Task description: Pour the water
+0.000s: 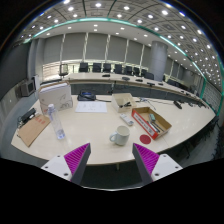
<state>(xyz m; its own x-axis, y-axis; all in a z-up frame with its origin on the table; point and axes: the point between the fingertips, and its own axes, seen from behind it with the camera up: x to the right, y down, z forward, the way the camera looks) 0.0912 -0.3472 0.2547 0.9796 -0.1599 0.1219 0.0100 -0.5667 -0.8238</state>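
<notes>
Water bottle point(58, 131): a clear plastic one, standing upright on the long pale conference table point(100, 140), well to the left of the white mug point(121, 135) and about as near the table's front edge as the mug is.

Nearest of all, the gripper point(112, 160) hangs before the table's front edge, its fingers spread wide with nothing between them, the magenta pads point(77, 157) facing each other across bare space. The mug sits just beyond them, slightly right of their midline, handle toward the left. The bottle lies off to the left of the fingers, not between them.

By my judgement the bottle will be light, thin-walled and a little slick, and it would give under a hard squeeze; a hold around the middle of the body, below the shoulder, looks safest. How full it is cannot be made out. The mug looks stiff, likely ceramic, and breakable.

Right of the mug lies an open cardboard box point(152, 122) with red contents. Left of the bottle lies a brown board point(34, 128). Farther back, behind the mug, sits a smaller box point(122, 100), and beyond that a row of black chairs point(105, 69) under the windows.

No label or writing is readable anywhere.
</notes>
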